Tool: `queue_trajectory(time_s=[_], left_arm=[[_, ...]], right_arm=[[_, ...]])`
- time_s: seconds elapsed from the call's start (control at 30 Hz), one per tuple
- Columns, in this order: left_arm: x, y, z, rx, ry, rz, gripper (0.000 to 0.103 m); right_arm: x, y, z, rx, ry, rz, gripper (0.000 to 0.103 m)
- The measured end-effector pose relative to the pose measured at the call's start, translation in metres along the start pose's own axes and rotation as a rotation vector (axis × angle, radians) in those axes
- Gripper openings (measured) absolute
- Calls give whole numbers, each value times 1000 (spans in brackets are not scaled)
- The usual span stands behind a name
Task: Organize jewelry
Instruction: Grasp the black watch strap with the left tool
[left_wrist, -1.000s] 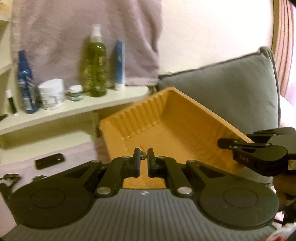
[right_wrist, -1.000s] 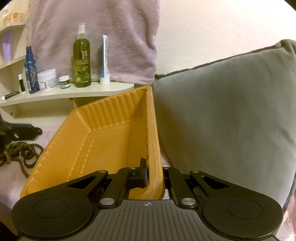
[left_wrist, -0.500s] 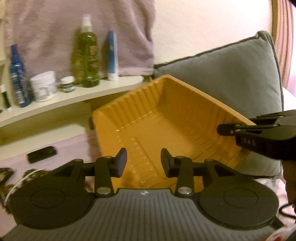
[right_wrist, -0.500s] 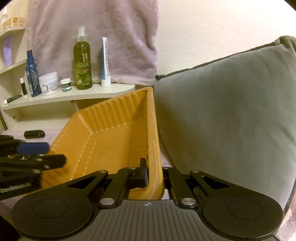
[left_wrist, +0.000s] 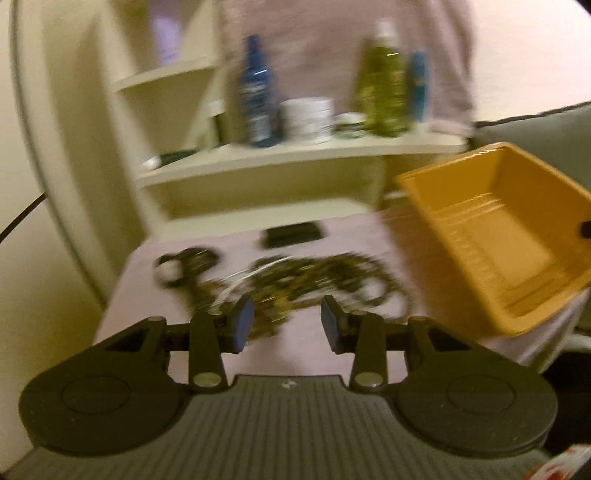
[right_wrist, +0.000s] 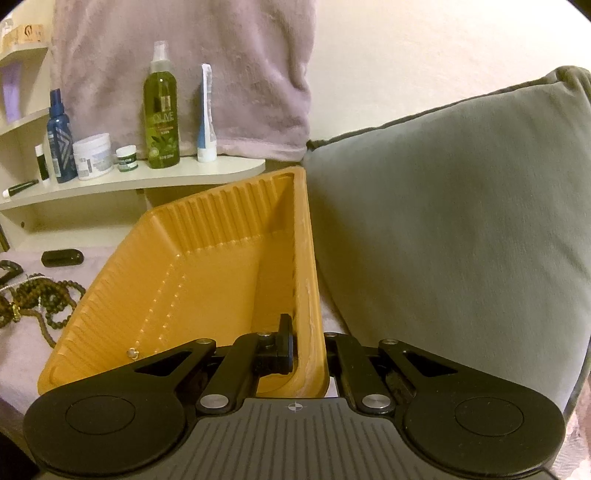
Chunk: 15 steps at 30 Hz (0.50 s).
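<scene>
The left gripper (left_wrist: 283, 320) points down toward a tangled pile of beads (left_wrist: 295, 280) on a pale cloth (left_wrist: 306, 343). Its fingers stand partly apart, having just been opening, with nothing between them. The pile lies just ahead of the fingertips, blurred in this view. A dark ring-shaped piece (left_wrist: 184, 264) lies further ahead and to the left, and a small black case (left_wrist: 291, 234) lies beyond the pile.

The right gripper (right_wrist: 310, 350) is clamped on the near wall of a tilted orange tray (right_wrist: 207, 280). A small pale piece (right_wrist: 132, 353) rests on the tray floor left of these fingers. A grey cushion (right_wrist: 461, 221) stands beyond and to the right.

The step appears to be fetching the next piece. Lowering one finger on each side of a single strand should avoid dragging the whole tangle, with the tray held steady.
</scene>
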<state>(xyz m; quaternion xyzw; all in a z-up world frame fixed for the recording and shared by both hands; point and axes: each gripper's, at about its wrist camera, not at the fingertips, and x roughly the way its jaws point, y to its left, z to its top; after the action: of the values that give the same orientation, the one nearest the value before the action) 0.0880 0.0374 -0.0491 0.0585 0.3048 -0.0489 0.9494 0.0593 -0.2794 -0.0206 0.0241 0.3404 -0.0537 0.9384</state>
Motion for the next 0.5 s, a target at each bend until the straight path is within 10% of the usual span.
queue_trajectory(time_s=[0.5], left_arm=[[45,57,14,-103,14,111,36]], right_arm=[[3,1,4,-31,3,-21,4]])
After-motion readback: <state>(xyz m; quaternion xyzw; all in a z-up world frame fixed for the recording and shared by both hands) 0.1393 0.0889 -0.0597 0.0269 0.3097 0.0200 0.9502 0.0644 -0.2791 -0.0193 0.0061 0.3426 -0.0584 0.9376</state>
